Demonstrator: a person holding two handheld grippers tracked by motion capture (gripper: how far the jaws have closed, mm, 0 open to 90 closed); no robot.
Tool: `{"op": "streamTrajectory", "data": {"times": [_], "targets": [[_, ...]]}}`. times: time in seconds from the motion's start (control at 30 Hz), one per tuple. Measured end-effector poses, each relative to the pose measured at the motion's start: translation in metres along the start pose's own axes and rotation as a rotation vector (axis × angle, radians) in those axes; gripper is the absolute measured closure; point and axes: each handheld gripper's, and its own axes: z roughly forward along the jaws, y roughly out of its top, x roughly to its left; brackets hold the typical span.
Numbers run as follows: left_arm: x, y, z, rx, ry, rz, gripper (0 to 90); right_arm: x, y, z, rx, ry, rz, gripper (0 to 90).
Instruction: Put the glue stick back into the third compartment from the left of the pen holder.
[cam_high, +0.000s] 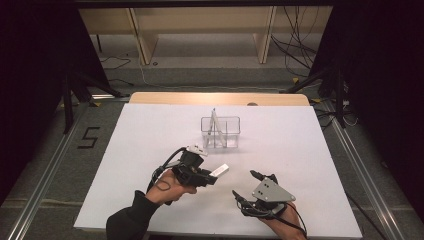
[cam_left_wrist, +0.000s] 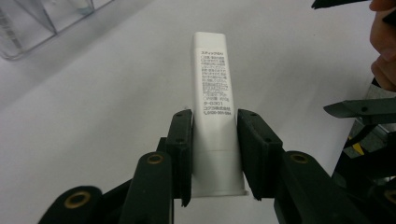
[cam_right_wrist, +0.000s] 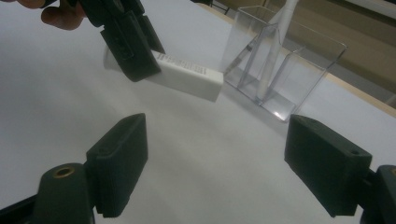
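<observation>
L gripper (cam_high: 212, 176), frame center, clamps white glue stick (cam_left_wrist: 212, 100) w/ both jaws. R gripper (cam_high: 248, 184), lower right, jaws wide apart, nothing held.

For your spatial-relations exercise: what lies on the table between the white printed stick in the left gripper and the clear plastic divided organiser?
Nothing: the high view shows bare white tabletop between the white printed stick, clamped in the left gripper, and the clear plastic divided organiser.

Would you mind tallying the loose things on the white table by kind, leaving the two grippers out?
White stick with printed text, clamped in the left gripper: 1
Clear divided organiser: 1
Slim white pen-like item leaning in the organiser: 1
Total: 3
</observation>
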Motion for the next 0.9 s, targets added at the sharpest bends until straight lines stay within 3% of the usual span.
{"op": "streamTrajectory", "data": {"times": [0.17, 0.73, 0.9], "targets": [[-0.002, 0.0, 0.0, 0.006, -0.013, 0.017, 66.6, 0.005, 0.0, 0.003, 0.011, -0.001, -0.039, 22.4], [-0.014, -0.001, 0.007, 0.072, -0.064, 0.075, 66.6, 0.035, 0.0, 0.012, 0.069, -0.074, -0.343, 25.4], [-0.017, -0.002, 0.008, 0.086, -0.076, 0.086, 66.6, 0.042, 0.0, 0.015, 0.075, -0.087, -0.408, 25.9]]}}
